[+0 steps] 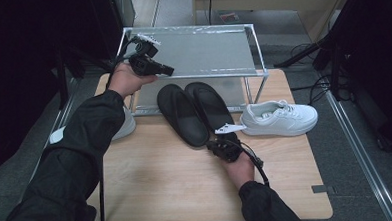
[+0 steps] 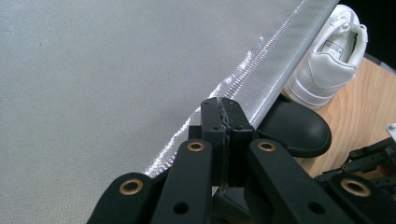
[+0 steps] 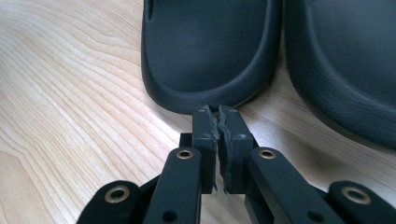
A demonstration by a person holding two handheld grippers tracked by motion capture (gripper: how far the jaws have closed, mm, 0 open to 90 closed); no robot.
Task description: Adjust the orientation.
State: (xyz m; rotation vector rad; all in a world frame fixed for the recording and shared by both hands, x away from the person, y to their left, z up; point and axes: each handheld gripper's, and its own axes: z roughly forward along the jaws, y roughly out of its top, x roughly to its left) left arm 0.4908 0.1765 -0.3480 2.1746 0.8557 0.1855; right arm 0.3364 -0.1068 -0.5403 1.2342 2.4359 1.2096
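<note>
Wooden table (image 1: 152,187) lying under black slipper (image 3: 210,51). Slipper heel sitting right ahead of right gripper (image 3: 218,112), running long away; jaws closed, holding nothing. Left gripper (image 2: 223,108) also closed, empty, hanging farther off.

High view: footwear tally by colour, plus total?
Black slippers: 2, lying side by side: one, the other.
White sneakers: 2: one at the table's right, the other at its left, partly hidden by the person's sleeve.
Total: 4
</note>
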